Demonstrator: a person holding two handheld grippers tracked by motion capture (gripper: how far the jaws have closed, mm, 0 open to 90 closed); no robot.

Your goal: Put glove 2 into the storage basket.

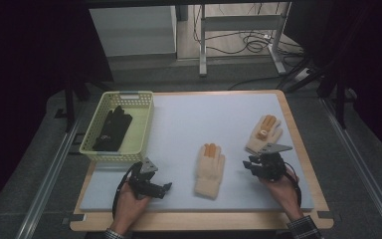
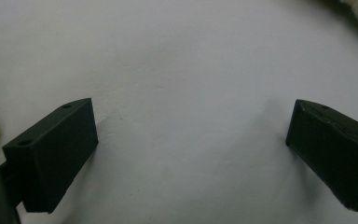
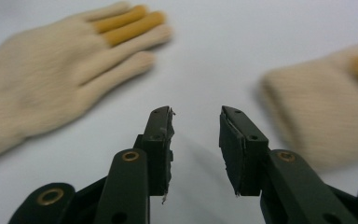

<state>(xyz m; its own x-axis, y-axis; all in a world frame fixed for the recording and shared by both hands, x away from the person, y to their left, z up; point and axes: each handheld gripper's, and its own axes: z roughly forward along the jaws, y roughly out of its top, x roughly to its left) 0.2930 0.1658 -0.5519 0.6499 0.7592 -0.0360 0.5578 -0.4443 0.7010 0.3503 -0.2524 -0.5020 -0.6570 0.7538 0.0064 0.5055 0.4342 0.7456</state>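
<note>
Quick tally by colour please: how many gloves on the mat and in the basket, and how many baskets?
Cream gloves with orange fingers: 2, centre one and right one, both on the mat.
Black gloves in the yellow basket: count unclear, dark pile.
Baskets: 1.
Total clearly countable: 3.

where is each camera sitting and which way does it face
High view: above the person's side, looking forward and down at the pale blue foam mat, yellow plastic basket, both forearms and claws.
Left gripper view: on the left claw, facing down at bare mat; its open black jaws show.
Right gripper view: on the right claw, looking low across the mat between two cream knitted gloves with orange fingers; jaws apart, empty.
Shared: the middle cream glove and the right one.
</note>
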